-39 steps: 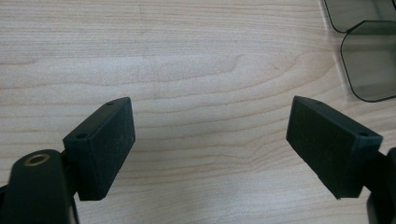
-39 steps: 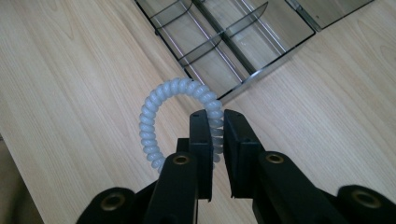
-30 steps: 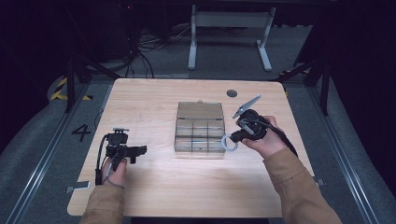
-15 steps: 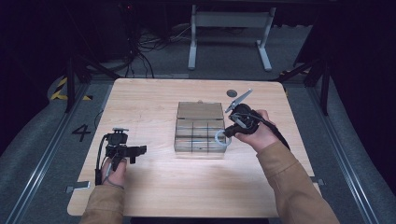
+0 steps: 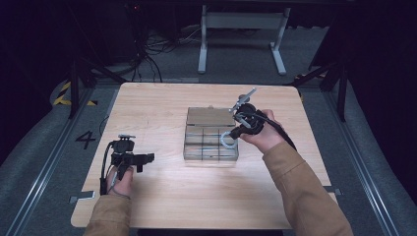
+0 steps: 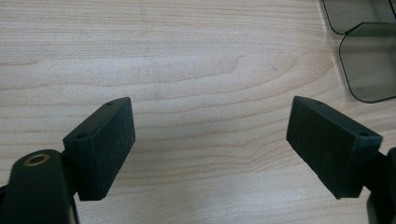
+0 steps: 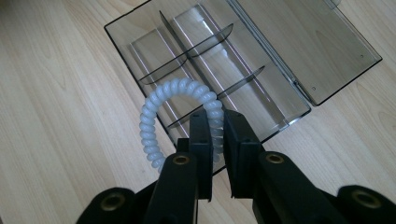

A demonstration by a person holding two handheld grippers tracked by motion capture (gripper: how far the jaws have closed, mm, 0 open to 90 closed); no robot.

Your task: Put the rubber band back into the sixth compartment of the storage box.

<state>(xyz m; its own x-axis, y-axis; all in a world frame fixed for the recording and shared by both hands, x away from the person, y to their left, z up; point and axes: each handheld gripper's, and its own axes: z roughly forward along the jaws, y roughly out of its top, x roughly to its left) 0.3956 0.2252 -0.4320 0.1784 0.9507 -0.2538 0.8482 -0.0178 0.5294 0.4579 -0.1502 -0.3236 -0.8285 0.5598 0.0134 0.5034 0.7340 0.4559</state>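
A clear plastic organizer box [image 5: 210, 142] with dividers lies in the middle of the wooden table [image 5: 162, 113], its lid [image 5: 211, 117] folded open behind it. My right gripper [image 5: 235, 135] is shut on a white spiral hair tie [image 5: 227, 140], held just above the box's right side. In the right gripper view the white spiral hair tie [image 7: 180, 105] loops up from between the pinched jaws of my right gripper [image 7: 215, 126], over the box's compartments [image 7: 205, 70]. My left gripper [image 5: 142, 160] rests open at the table's front left; in its own view my left gripper [image 6: 210, 140] has bare wood between its fingers.
A corner of the clear box [image 6: 369, 60] shows at the top right of the left gripper view. A small dark round mark [image 5: 243, 97] sits on the table behind the lid. A metal stand [image 5: 241, 39] and cables lie on the floor beyond the table.
My right gripper has carried the hair tie leftward from beside the box to over its right side. The left gripper has stayed put.
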